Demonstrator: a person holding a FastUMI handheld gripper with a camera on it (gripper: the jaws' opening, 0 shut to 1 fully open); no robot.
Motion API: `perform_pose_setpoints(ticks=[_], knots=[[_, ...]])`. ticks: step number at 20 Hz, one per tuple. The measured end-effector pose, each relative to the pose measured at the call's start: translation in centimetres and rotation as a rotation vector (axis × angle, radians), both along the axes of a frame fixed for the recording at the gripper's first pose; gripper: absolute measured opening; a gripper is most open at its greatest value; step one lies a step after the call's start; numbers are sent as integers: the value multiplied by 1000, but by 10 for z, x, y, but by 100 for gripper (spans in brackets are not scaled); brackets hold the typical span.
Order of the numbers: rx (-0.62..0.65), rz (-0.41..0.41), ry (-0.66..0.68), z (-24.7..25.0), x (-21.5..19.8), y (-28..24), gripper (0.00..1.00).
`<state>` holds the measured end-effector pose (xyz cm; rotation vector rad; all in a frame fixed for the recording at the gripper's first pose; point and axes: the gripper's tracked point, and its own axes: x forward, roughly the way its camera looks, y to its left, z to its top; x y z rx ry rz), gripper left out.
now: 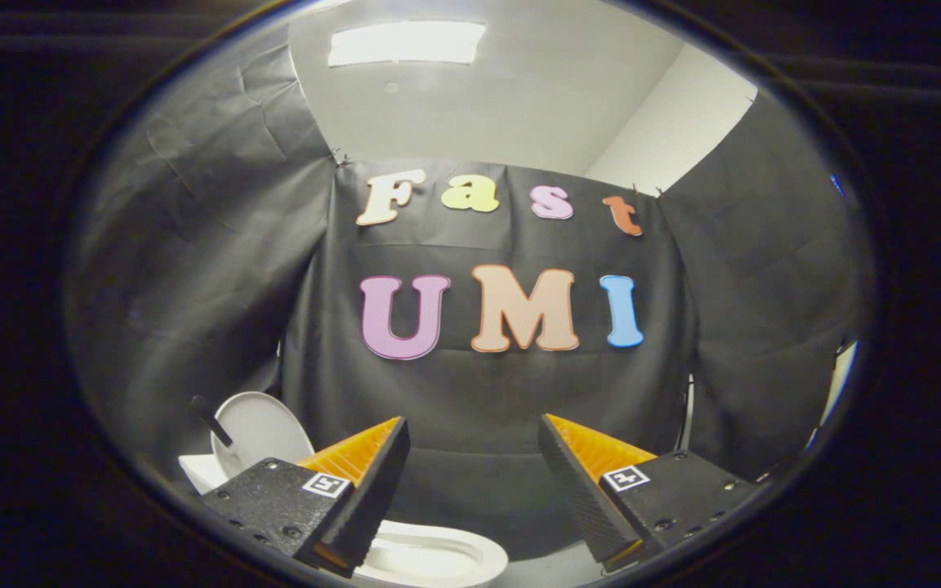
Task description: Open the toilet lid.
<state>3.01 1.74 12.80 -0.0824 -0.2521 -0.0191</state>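
- Spreading wide, the two fingers of the gripper [474,482] stood well apart with nothing between them: the claw was released and grasped nothing.
- Just beneath the fingertips, toward 6 o'clock, lay the glossy white oval toilet seat and bowl [430,559]; its hollow showed between and below the fingers, so the gripper seemed to hang above the front of the toilet rather than touch it.
- Beyond the left finger, toward 8 o'clock, the round white plastic toilet lid [262,429] stood tilted upright, away from the seat. Judged from that pose, the lid looked already raised, and the task near done or done; the open claw fits a release after the lift, though that is only a judgement.
- A short dark rod-like handle [211,418] stuck out at the lid's left rim, probably there to give the fingers something to catch; whether it was fixed to the lid could not be told.
- Farther on, from 9 to 3 o'clock, hung the creased black cloth wall [479,392] of the booth, apparently to screen off the surroundings.
- Farthest, toward 12 o'clock, the white ceiling held a bright rectangular light panel [405,42] that lit the booth from above.
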Motion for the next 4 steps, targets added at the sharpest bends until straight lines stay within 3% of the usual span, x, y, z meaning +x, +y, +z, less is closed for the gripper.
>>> perform_pose_setpoints(ticks=[4], knots=[[6,-86,29,-31,-14,-32,95]])
